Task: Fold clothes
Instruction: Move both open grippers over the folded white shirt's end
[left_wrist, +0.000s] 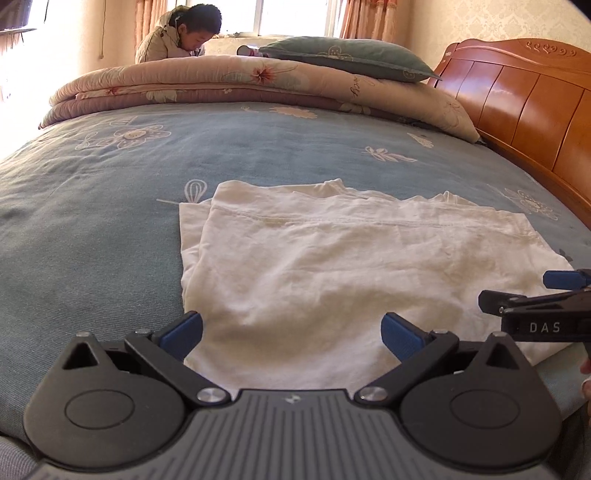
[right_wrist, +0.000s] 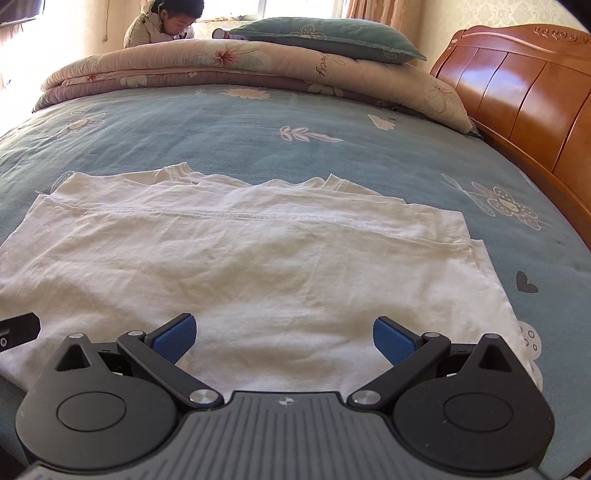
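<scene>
- The white T-shirt (left_wrist: 354, 266) lies folded flat on the blue flowered bedsheet (left_wrist: 110, 206), its stitched hem running across the middle of both views.
- The left claw (left_wrist: 291, 334) is released, blue pads spread wide, empty, just over the shirt's near edge at 6 o'clock.
- The right claw (right_wrist: 284, 338) is likewise spread and empty at 6 o'clock in its own view; in the left view it enters at 3 o'clock, its black body printed "DAS".
- A folded floral quilt (right_wrist: 221, 66) lies across the bed at 12 o'clock, with cursive lettering too small to read and a green pillow (right_wrist: 332, 37) on top.
- A wooden headboard (right_wrist: 517, 96) stands at 2 o'clock.
- A person in a beige jacket (left_wrist: 166, 40) leans behind the quilt at 11 o'clock.
</scene>
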